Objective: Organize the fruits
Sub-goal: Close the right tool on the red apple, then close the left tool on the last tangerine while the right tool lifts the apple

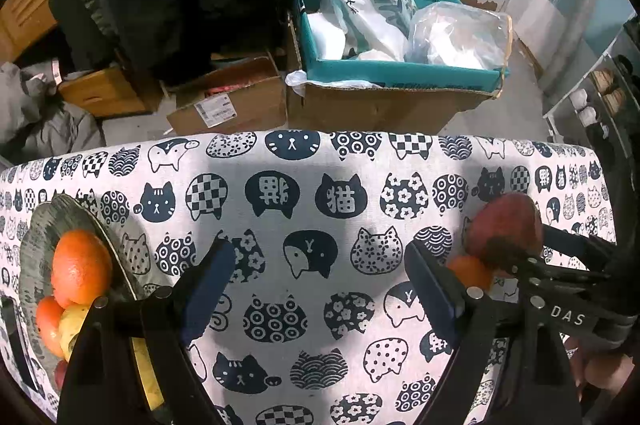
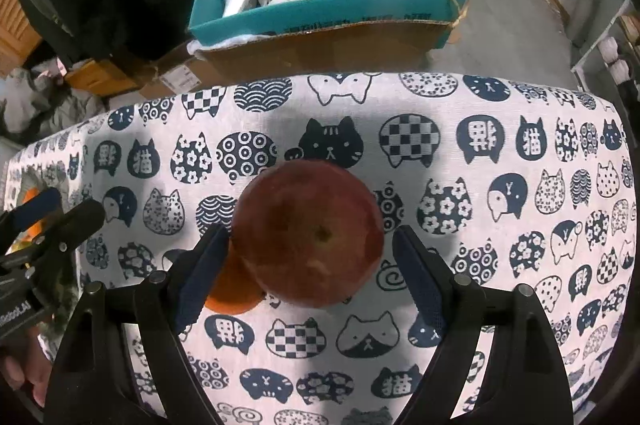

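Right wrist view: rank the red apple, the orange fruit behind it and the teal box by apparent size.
1. Teal cardboard box
2. Red apple, nearer the camera, so its size is unsure
3. Orange fruit, mostly hidden by the apple

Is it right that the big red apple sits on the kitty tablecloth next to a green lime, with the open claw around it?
Almost. The fruit beside the red apple is an orange, not a green lime. The right wrist view shows it poking out beside the apple on the cat-print tablecloth. The rest holds: the right gripper stands open around the apple.
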`<state>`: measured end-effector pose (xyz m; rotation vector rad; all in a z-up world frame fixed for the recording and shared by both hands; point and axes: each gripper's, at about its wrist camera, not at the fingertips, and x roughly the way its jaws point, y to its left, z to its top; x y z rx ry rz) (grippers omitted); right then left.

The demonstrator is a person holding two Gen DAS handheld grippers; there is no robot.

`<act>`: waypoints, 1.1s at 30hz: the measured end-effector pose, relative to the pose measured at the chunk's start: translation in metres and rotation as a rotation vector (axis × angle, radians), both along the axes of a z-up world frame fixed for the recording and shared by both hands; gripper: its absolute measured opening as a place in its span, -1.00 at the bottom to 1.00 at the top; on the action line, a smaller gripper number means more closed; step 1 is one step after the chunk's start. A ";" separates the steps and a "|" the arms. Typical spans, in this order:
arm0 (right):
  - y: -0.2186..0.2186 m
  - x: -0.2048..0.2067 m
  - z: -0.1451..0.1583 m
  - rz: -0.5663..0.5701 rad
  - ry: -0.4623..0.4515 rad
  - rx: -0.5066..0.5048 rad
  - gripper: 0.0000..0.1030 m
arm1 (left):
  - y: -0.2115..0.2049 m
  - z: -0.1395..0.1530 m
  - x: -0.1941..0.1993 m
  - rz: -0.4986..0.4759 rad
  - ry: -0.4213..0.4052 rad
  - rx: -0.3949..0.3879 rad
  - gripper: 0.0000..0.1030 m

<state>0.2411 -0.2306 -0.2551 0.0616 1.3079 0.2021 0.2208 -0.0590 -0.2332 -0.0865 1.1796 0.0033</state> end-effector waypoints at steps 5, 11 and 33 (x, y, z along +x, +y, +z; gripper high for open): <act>0.004 0.003 -0.008 -0.002 0.013 0.002 0.59 | 0.001 -0.003 0.001 0.007 0.007 -0.013 0.70; -0.003 0.002 -0.007 -0.023 0.004 0.006 0.50 | -0.003 -0.002 0.000 -0.009 0.005 -0.013 0.70; -0.103 -0.054 0.005 -0.144 -0.044 -0.040 0.50 | -0.081 -0.012 -0.007 -0.162 0.026 -0.036 0.70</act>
